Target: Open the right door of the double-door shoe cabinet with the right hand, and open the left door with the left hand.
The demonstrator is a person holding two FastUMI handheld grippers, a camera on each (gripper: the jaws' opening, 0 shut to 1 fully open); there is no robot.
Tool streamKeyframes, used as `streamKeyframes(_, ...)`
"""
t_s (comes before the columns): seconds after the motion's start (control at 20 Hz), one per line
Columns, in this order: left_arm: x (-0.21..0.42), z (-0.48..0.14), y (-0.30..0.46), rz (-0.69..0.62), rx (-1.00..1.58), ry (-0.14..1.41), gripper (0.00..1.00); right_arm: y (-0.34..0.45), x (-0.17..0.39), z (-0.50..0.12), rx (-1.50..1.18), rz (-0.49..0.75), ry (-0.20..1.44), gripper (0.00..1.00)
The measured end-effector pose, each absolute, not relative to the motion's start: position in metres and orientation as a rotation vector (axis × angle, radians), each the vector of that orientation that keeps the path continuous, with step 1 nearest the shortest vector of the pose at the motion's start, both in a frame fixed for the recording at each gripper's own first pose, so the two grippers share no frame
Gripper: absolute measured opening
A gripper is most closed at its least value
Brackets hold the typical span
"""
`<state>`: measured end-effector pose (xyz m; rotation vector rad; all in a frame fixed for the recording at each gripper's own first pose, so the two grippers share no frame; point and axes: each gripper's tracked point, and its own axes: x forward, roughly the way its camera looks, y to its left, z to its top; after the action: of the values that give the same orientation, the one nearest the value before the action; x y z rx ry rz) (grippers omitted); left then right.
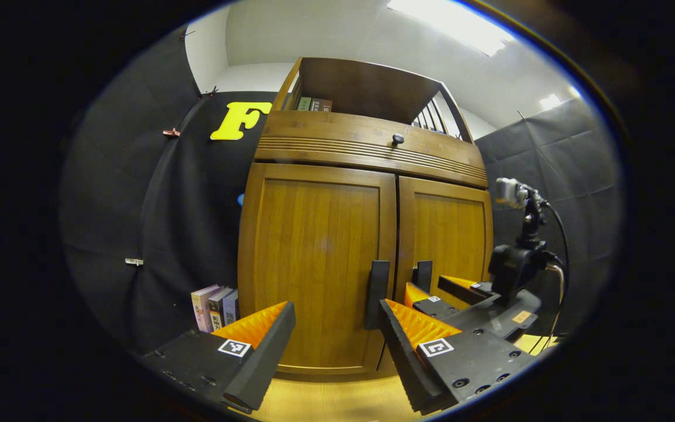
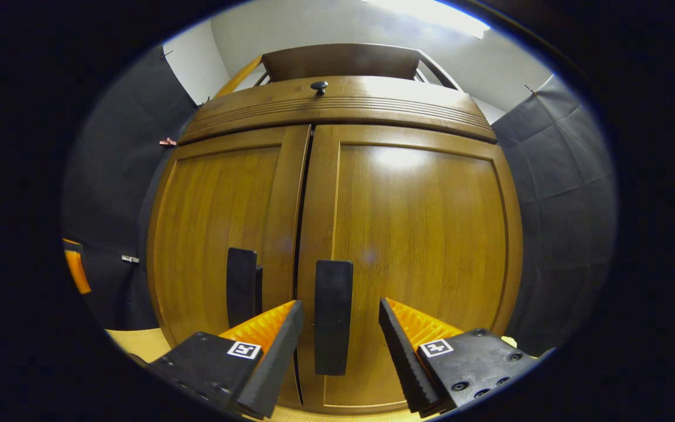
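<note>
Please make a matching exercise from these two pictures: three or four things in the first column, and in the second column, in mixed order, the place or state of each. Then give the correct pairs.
Column one:
1. right door handle
2. round knob
3. books
4. left door

Column two:
A. standing on the floor beside the cabinet
B. shut
C. between the open fingers of the right gripper
D. on the drawer front above the doors

Pairs: 1-C, 2-D, 3-A, 4-B
</note>
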<state>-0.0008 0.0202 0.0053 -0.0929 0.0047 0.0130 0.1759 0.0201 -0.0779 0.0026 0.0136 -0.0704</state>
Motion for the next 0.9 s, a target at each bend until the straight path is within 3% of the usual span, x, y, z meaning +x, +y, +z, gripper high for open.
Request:
streamKeyframes(0.05,0.000,0.005,0.021,0.011,-0.091,0.009,0.86,0.019,0.180,-0.084,0.004,-0.083,0.029,0.72)
streamKeyframes(0.2,-0.001,0.002,0.021,0.008,-0.083,0.033,0.89,0.023,0.188,-0.100,0.028,-0.071,0.074,0.57)
streamKeyframes(0.4,-0.001,0.005,0.023,0.016,-0.094,0.028,0.89,0.030,0.183,-0.109,-0.008,-0.065,0.067,0.54)
streamKeyframes(0.45,-0.001,0.005,0.024,0.025,-0.092,0.029,0.89,0.028,0.197,-0.111,-0.014,-0.066,0.065,0.33)
streamKeyframes(0.55,0.000,0.005,0.025,0.037,-0.090,0.037,0.89,0.027,0.185,-0.104,-0.002,-0.064,0.070,0.37)
streamKeyframes(0.6,-0.001,0.005,0.025,0.040,-0.092,0.042,0.85,0.026,0.188,-0.104,-0.001,-0.057,0.069,0.30)
streamKeyframes(0.65,-0.001,0.005,0.026,0.043,-0.093,0.047,0.89,0.027,0.185,-0.104,-0.004,-0.051,0.071,0.24)
streamKeyframes(0.7,-0.002,0.005,0.026,0.047,-0.094,0.048,0.89,0.028,0.185,-0.104,-0.009,-0.047,0.075,0.28)
streamKeyframes(0.9,-0.003,0.007,0.027,0.066,-0.081,0.048,0.89,0.027,0.174,-0.101,-0.015,-0.026,0.094,0.23)
